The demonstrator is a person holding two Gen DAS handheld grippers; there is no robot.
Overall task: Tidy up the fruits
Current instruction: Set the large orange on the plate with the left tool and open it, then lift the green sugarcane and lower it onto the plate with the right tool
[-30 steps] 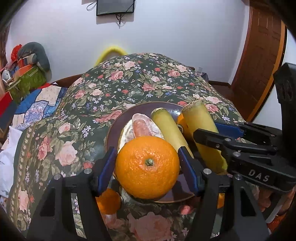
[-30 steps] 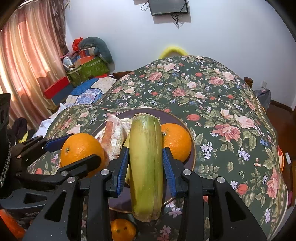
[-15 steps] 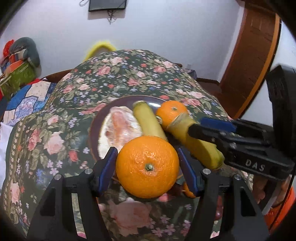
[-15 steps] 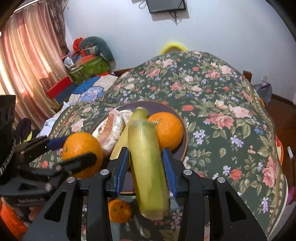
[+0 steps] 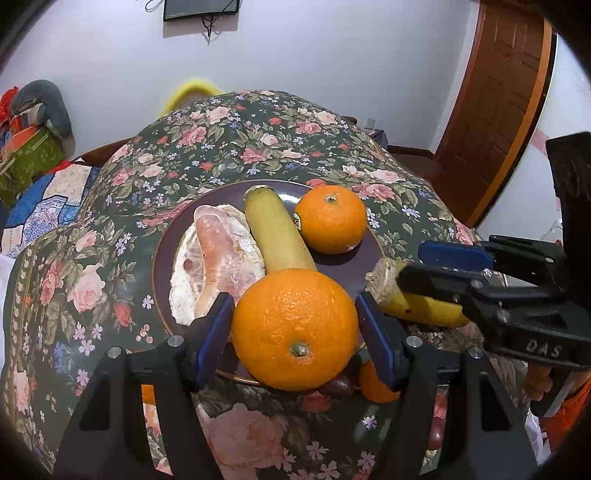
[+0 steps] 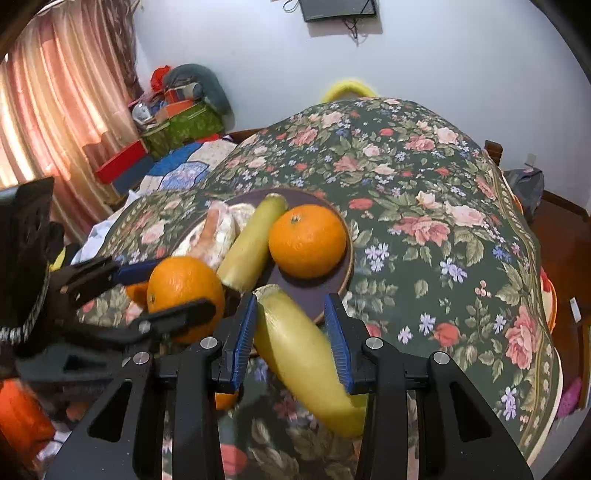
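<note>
Orange [image 5: 295, 328] gripped by left fingers [image 5: 214, 332]; right view alone shows right fingers [image 6: 243, 338] gripping corn [image 6: 306, 358].

The only legible lettering was "DAS", in raised capitals on the black body of the right gripper [image 5: 436, 273], seen at about four o'clock in the left wrist view. A small yellow sticker clung to the orange on the plate [image 5: 330, 224], at its nine o'clock edge, but its print was too small to read. The wall-mounted screen [image 5: 201, 8] at twelve o'clock carried no readable marking. Nothing could be read in the right wrist view.
</note>
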